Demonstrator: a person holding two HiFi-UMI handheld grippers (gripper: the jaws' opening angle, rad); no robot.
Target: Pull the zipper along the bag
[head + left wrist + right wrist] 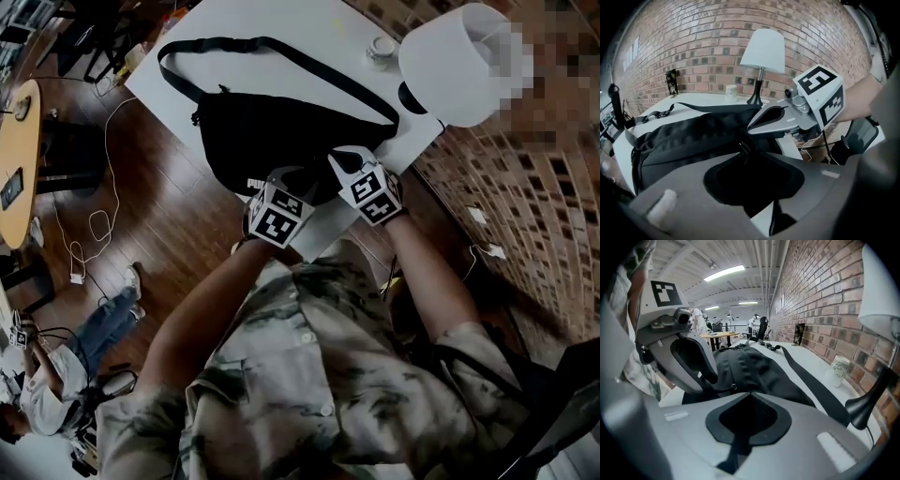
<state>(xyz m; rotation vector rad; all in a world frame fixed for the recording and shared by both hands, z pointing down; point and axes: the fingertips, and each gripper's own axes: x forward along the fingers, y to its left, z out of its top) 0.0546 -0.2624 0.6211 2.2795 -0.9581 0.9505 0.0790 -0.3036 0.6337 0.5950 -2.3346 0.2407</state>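
1 black sling bag (272, 141) with a looped strap lies on 1 white tabletop (309, 28) beside 1 lamp (459, 61) and 1 cup (382, 49). At its lamp-side end, the left hand-held gripper (743, 147) is released and the right hand-held gripper (750, 393) is clenched.

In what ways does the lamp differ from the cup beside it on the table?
The lamp is much taller than the cup. The lamp has a plain white shade on a dark stem; the cup is pale with a faint pattern. Both stand upright on the white table by the brick wall.
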